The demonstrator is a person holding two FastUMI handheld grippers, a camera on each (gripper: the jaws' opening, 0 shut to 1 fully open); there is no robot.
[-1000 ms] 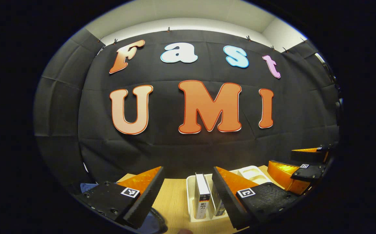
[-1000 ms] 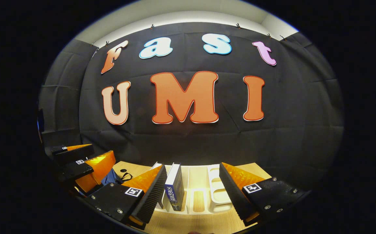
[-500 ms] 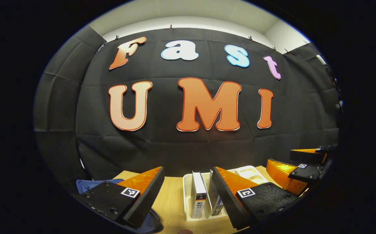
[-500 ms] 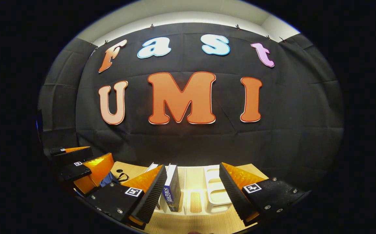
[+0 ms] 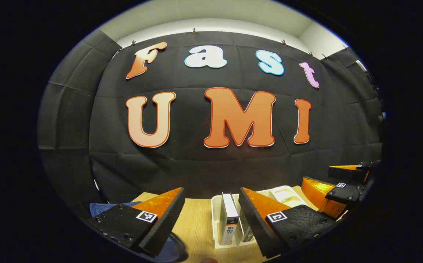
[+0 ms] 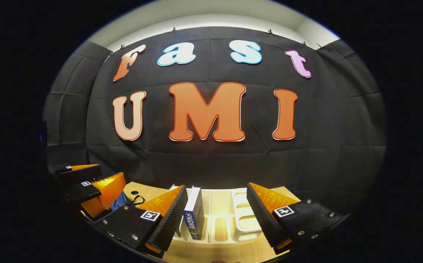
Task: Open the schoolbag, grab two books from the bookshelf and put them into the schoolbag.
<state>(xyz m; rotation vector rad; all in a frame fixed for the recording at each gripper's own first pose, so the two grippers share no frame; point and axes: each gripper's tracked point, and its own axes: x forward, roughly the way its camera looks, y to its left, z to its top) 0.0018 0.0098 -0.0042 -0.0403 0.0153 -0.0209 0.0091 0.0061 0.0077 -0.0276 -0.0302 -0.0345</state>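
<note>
In the left gripper view the left gripper (image 5: 207,223) is held level above a pale wooden table (image 5: 196,226), its jaws spread wide with nothing between them. Between the fingers and a little beyond them stands a white bookshelf (image 5: 215,219) – a low rack with slotted dividers. A white-spined book (image 5: 229,219) stands upright in one of its near slots, and a second book (image 5: 247,233) stands just to the right of it, mostly hidden behind the right finger. At the lower left, partly behind the left finger, lies the blue schoolbag (image 5: 101,208); whether it is open or zipped cannot be told from here. At the far right edge the right gripper (image 5: 337,190) shows, hovering over the right end of the rack.

In the right gripper view the right gripper (image 6: 215,219) is likewise level above the table (image 6: 211,252), jaws wide apart and holding nothing. The bookshelf (image 6: 244,215) sits straight ahead between its fingers, with a dark blue book (image 6: 193,215) upright in a slot just right of the left finger and another, paler book (image 6: 173,188) peeking out behind that finger. Further left the left gripper (image 6: 87,182) hangs above the schoolbag (image 6: 123,200), whose dark strap (image 6: 138,199) lies on the table – well apart from the rack.
</note>
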